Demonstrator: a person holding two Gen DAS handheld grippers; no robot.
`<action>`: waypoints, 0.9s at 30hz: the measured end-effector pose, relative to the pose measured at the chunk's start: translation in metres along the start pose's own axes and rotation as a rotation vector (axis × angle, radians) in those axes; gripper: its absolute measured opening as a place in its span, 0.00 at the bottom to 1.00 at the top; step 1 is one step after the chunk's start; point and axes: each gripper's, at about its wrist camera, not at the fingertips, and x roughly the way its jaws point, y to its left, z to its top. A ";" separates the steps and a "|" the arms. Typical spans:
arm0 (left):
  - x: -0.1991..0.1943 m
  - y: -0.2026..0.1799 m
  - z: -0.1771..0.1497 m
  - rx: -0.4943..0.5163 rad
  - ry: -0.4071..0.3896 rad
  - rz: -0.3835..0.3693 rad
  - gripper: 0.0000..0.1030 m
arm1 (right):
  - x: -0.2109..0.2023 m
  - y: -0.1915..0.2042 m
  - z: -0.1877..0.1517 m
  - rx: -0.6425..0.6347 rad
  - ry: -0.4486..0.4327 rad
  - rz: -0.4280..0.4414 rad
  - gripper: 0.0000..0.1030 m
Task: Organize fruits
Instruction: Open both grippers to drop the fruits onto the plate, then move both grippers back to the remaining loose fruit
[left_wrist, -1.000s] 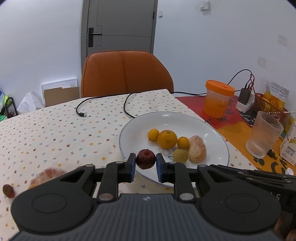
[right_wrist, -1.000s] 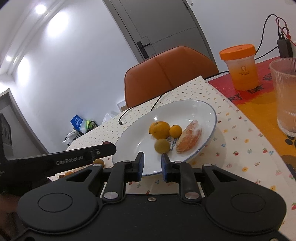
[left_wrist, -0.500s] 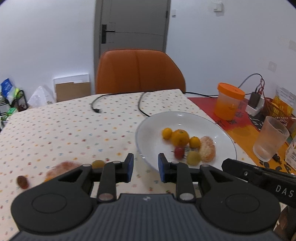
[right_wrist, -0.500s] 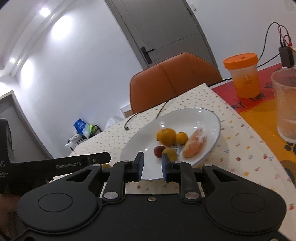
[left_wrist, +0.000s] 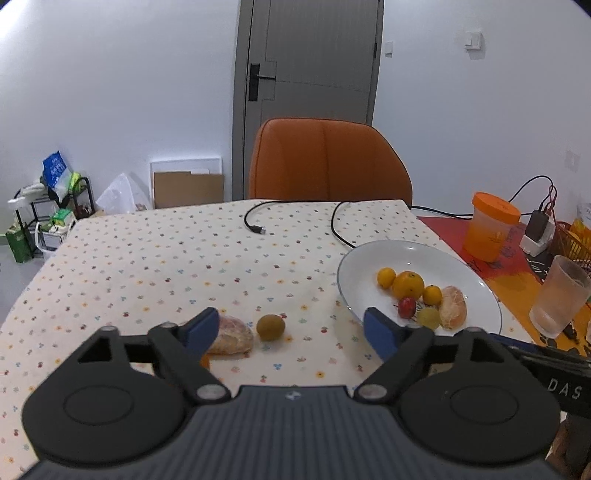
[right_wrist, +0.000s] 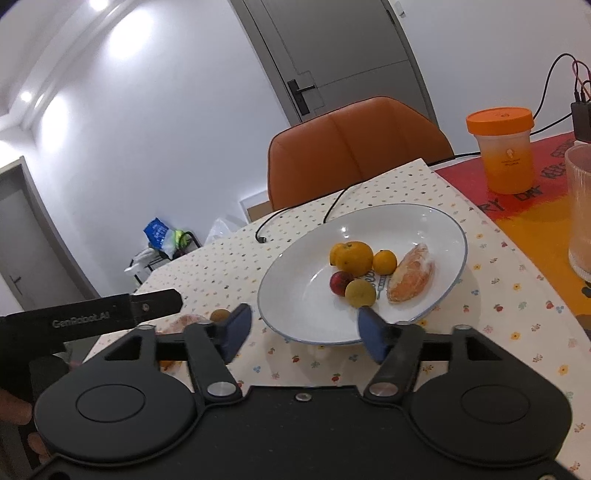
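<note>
A white plate (left_wrist: 369, 264) (right_wrist: 295, 306) holds a large orange (left_wrist: 408, 285) (right_wrist: 355, 255), two small oranges, a small red fruit (left_wrist: 407, 307) (right_wrist: 340, 283), a yellow-green fruit (left_wrist: 429, 317) (right_wrist: 360, 292) and a peeled orange half (left_wrist: 453, 312) (right_wrist: 410, 273). On the cloth left of the plate lie an olive-brown fruit (left_wrist: 270, 326) (right_wrist: 220, 315) and another peeled orange piece (left_wrist: 232, 336). My left gripper (left_wrist: 291, 332) is open above the cloth with nothing in it. My right gripper (right_wrist: 303, 332) is open at the plate's near rim, also holding nothing.
An orange-lidded jar (left_wrist: 489, 225) (right_wrist: 504, 151) and a ribbed glass (left_wrist: 561, 297) stand to the right on a red-orange mat. A black cable (left_wrist: 258, 221) lies at the back of the dotted cloth. An orange chair (left_wrist: 328, 162) stands behind the table.
The left gripper let go of the small red fruit on the plate, pulled back and left, and opened wide. The right gripper has opened too.
</note>
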 end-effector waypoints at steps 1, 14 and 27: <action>-0.001 0.001 0.000 0.001 -0.002 0.002 0.86 | 0.000 0.001 0.000 -0.002 0.001 -0.006 0.72; -0.001 0.031 -0.011 -0.064 0.022 0.016 0.95 | 0.004 0.009 0.004 -0.002 0.011 -0.047 0.98; -0.010 0.071 -0.024 -0.126 0.028 0.048 0.95 | 0.019 0.037 -0.002 -0.042 0.055 -0.025 1.00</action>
